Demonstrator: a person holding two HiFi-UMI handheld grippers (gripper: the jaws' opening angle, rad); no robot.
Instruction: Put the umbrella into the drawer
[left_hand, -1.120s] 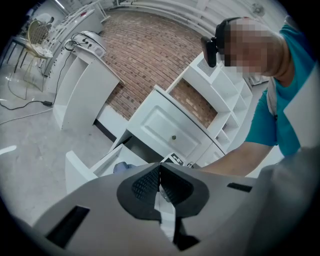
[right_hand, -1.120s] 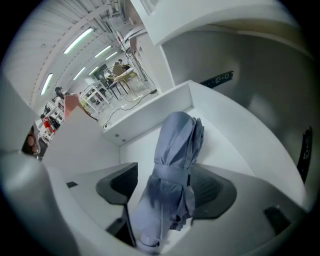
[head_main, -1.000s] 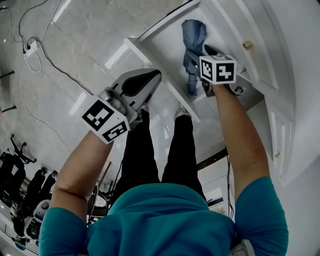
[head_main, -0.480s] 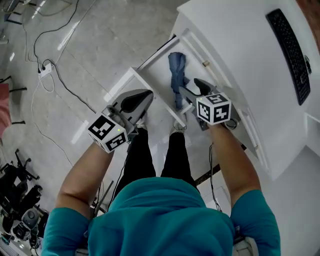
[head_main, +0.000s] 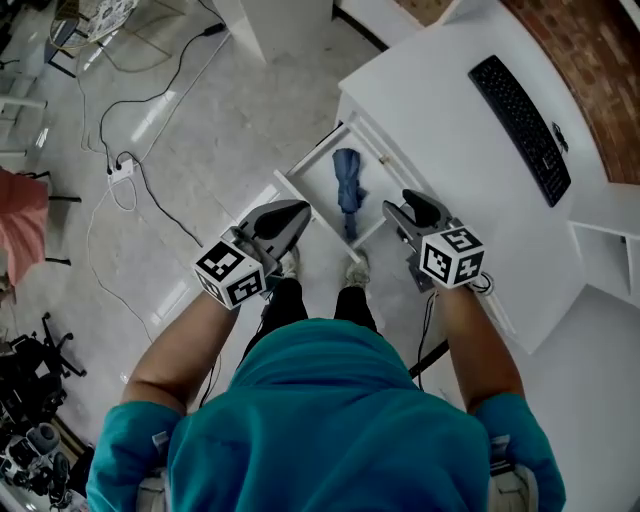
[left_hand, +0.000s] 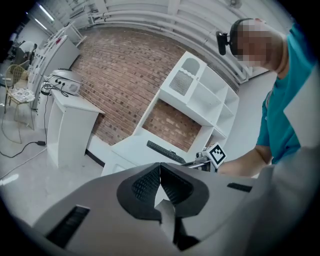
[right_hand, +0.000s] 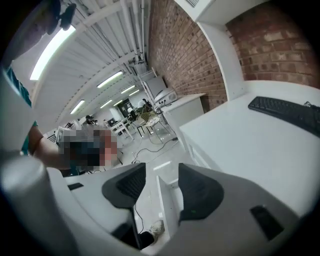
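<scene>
- The blue umbrella (head_main: 347, 190) is folded up. It lies inside the open white drawer (head_main: 318, 183), and its long side runs from 12 o'clock to 6 o'clock in the head view.
- The drawer sticks out of the white surface (head_main: 450, 140) toward 8 o'clock, over the floor.
- A black keyboard (head_main: 520, 120) lies on the surface, well apart from the drawer, at about 2 o'clock from it.
- A brick wall (head_main: 585, 60) stands behind the surface.
- The floor (head_main: 220, 110) is pale and shiny. A power strip (head_main: 120, 168) and black cables lie on it at 9 o'clock.
- The umbrella's handle is too small to make out. The person's legs are mostly hidden under the teal shirt, and only the shoes (head_main: 355, 268) peek out.
- The left gripper (head_main: 298, 212) is up in the air with the umbrella at its 2 o'clock, well apart from it. Its jaws are pressed together and hold nothing.
- The right gripper (head_main: 408, 207) has the umbrella at its 10 o'clock, also apart from it. Its jaws have a gap and have just been closing, with nothing between them.
</scene>
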